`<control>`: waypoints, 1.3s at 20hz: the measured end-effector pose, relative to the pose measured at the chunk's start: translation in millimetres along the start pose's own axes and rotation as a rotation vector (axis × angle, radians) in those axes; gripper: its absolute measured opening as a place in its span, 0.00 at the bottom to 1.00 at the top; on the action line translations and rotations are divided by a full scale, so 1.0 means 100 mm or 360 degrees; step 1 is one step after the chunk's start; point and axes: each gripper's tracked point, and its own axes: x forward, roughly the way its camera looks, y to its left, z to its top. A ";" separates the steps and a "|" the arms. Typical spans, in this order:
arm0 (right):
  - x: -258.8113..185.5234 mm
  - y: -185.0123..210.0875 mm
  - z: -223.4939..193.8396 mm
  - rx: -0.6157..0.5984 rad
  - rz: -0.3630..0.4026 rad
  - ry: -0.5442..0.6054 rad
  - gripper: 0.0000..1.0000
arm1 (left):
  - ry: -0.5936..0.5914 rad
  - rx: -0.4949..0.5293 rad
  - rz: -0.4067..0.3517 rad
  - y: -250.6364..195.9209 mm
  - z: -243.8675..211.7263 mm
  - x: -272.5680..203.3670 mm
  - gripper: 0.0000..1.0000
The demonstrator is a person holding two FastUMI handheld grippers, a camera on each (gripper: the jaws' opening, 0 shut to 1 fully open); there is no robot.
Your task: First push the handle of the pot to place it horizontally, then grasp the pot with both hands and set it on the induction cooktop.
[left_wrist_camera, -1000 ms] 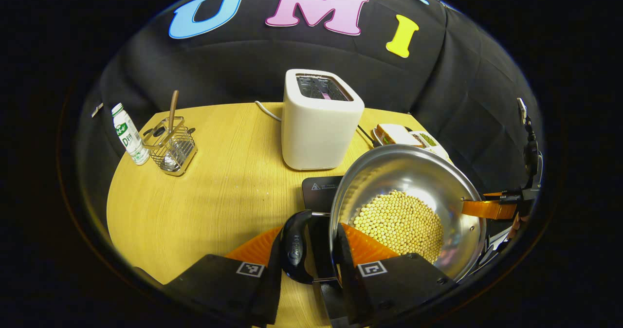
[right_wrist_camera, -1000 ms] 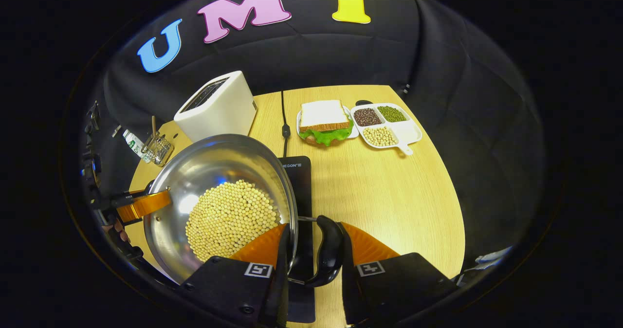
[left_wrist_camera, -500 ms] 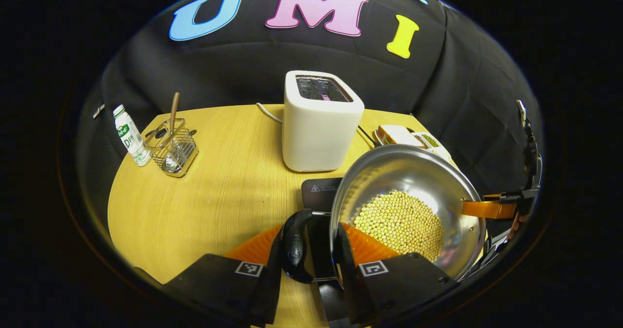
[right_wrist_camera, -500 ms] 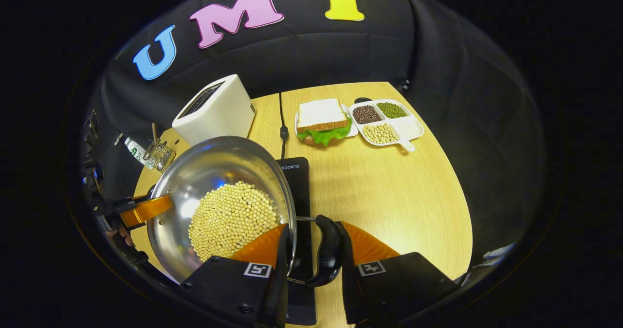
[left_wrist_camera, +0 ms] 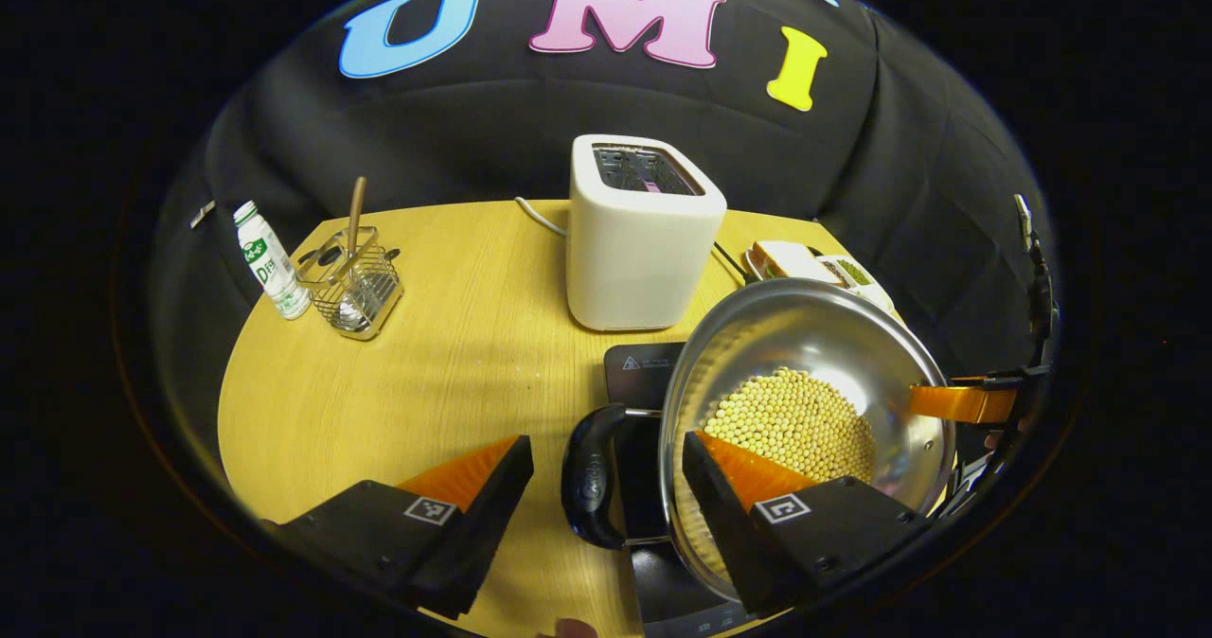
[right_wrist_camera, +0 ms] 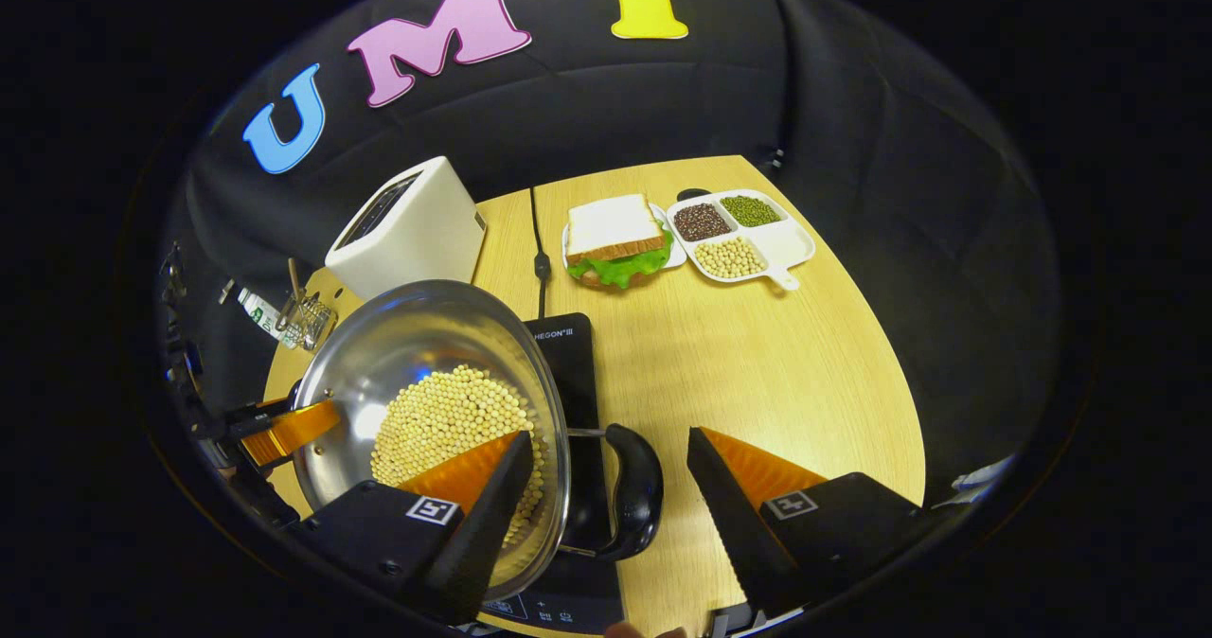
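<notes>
Pot (left_wrist_camera: 805,401) full of soybeans (left_wrist_camera: 791,425) sits on the induction cooktop (left_wrist_camera: 644,378), in front of the toaster (left_wrist_camera: 644,231) in the left gripper view. My left gripper (left_wrist_camera: 606,472) is wide open, fingers either side of the pot's black handle (left_wrist_camera: 592,477), gripping nothing.

Right gripper view: pot (right_wrist_camera: 426,411) on the cooktop (right_wrist_camera: 568,354), my right gripper (right_wrist_camera: 611,468) spread wide around the other handle (right_wrist_camera: 639,491), not touching. Sandwich (right_wrist_camera: 615,240) and bean tray (right_wrist_camera: 743,236) sit farther back on the table (right_wrist_camera: 757,363).

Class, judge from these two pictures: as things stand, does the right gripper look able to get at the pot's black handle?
Probably yes. The right gripper is open with the black handle lying between its fingers, nothing in between.
</notes>
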 end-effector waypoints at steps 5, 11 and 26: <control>-0.09 -0.04 0.10 0.0051 -0.0024 -0.0079 0.99 | -0.0028 0.0022 -0.0021 0.01 0.03 -0.11 0.96; -0.46 -0.07 0.36 0.0055 -0.0083 -0.0326 0.99 | -0.0211 0.0093 -0.0052 -0.06 0.36 -0.46 0.96; -2.29 0.39 1.01 -0.0072 -0.0140 -0.1092 0.98 | -0.0983 0.0245 -0.0082 -0.09 1.37 -2.22 0.95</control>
